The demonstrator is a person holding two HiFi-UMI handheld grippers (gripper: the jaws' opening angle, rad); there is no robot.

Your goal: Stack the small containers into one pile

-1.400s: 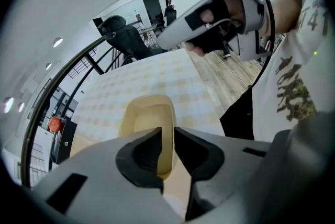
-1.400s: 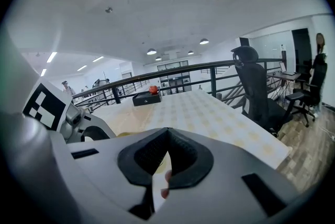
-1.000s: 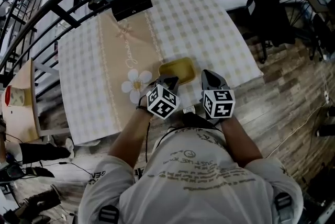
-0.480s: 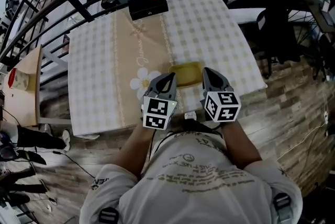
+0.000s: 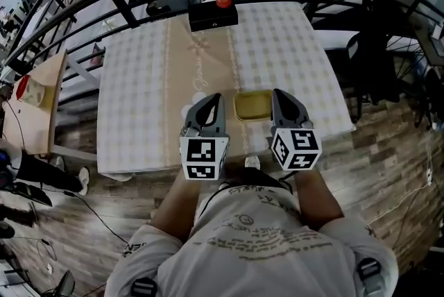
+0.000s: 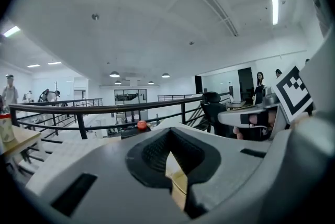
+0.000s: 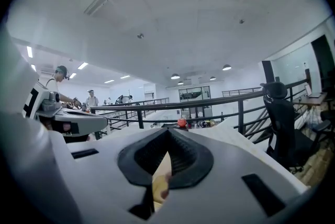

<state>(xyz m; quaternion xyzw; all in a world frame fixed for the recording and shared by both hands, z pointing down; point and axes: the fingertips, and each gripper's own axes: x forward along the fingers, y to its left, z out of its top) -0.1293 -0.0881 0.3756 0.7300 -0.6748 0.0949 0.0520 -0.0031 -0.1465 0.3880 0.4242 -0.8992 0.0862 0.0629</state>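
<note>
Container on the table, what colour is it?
Yellow; the container shows best in the head view.

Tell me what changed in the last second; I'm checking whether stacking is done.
The left gripper and right gripper rose and pulled back from the yellow container, the left rolling as it went. Nothing was gripped or released. The container stayed on the table.

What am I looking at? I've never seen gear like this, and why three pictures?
No robot: a person holds two tools, the left hand-held gripper and the right hand-held gripper, each with a patterned cube. One picture is from a camera on the person's head, looking down; the others are from cameras riding on each gripper, looking along its jaws. On the checked table sits a yellow container, and a black box with a red button at the far end. Both pairs of jaws are shut, holding nothing.
</note>
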